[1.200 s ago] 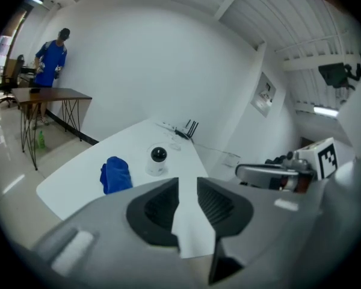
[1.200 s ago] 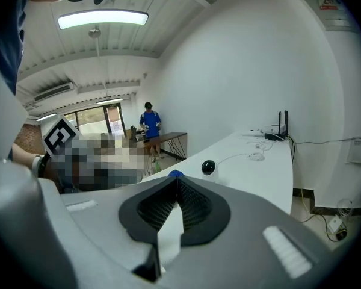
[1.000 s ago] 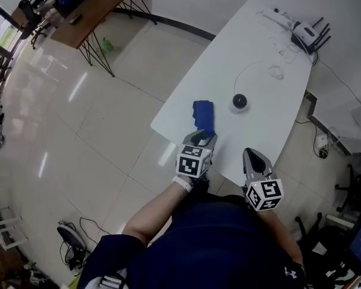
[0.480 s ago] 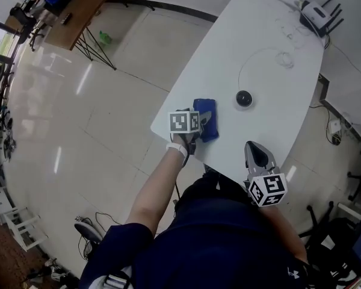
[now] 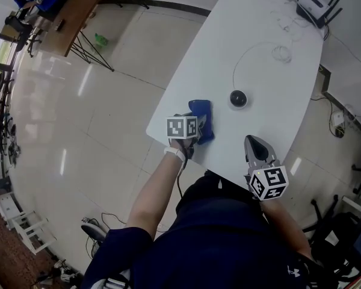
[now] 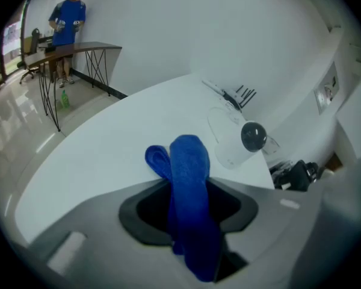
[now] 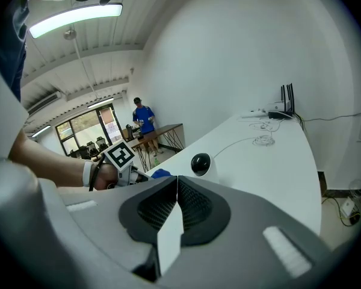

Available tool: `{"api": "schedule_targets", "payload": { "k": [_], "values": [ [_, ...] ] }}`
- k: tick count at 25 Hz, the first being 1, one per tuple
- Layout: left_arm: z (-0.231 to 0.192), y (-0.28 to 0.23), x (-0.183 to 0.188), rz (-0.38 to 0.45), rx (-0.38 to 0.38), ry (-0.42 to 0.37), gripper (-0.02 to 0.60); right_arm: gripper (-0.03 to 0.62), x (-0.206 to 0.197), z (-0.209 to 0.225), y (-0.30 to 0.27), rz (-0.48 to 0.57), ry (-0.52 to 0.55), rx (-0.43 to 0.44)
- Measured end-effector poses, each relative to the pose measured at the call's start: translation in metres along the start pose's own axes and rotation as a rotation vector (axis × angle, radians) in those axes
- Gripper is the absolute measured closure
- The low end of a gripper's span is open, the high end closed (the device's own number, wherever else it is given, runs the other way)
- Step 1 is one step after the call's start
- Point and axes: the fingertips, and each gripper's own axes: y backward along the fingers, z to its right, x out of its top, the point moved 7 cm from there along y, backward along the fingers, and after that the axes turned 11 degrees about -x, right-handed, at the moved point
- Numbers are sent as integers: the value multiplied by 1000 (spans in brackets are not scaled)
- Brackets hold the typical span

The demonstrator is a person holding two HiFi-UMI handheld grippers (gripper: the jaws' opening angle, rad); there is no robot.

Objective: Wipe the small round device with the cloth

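A folded blue cloth [image 5: 203,120] lies near the front edge of the white table [image 5: 259,35]. My left gripper [image 5: 196,127] reaches into it from the left. In the left gripper view the cloth [image 6: 189,173] runs up between the jaws, which are closing and pinch it. The small round device [image 5: 237,99], a white body with a black dome, stands just right of the cloth, and its dome [image 6: 253,136] shows beyond the cloth. My right gripper [image 5: 256,144] hovers at the table's front edge, shut and empty, its jaws [image 7: 175,188] pointing toward the device [image 7: 200,163].
A router with antennas [image 5: 310,5] and a power strip sit at the table's far end. A thin white cable [image 5: 281,54] runs from there to the device. A wooden desk [image 5: 78,11] stands across the tiled floor, with a person in blue [image 6: 66,29] beside it.
My left gripper has gone forward from the table's near edge, turned sideways and taken hold of the cloth. The right gripper has stayed near the front edge, shut.
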Motion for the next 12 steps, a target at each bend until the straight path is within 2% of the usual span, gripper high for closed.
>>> {"api": "schedule_targets", "payload": {
  "k": [6, 9, 12],
  "values": [
    [31, 9, 5, 106, -161, -29, 428, 582, 2, 7, -18, -46, -67, 56],
    [40, 13, 10, 155, -161, -17, 428, 582, 7, 12, -22, -38, -78, 49],
    [42, 4, 23, 151, -149, 28, 434, 582, 11, 17, -22, -27, -88, 36]
  ]
}}
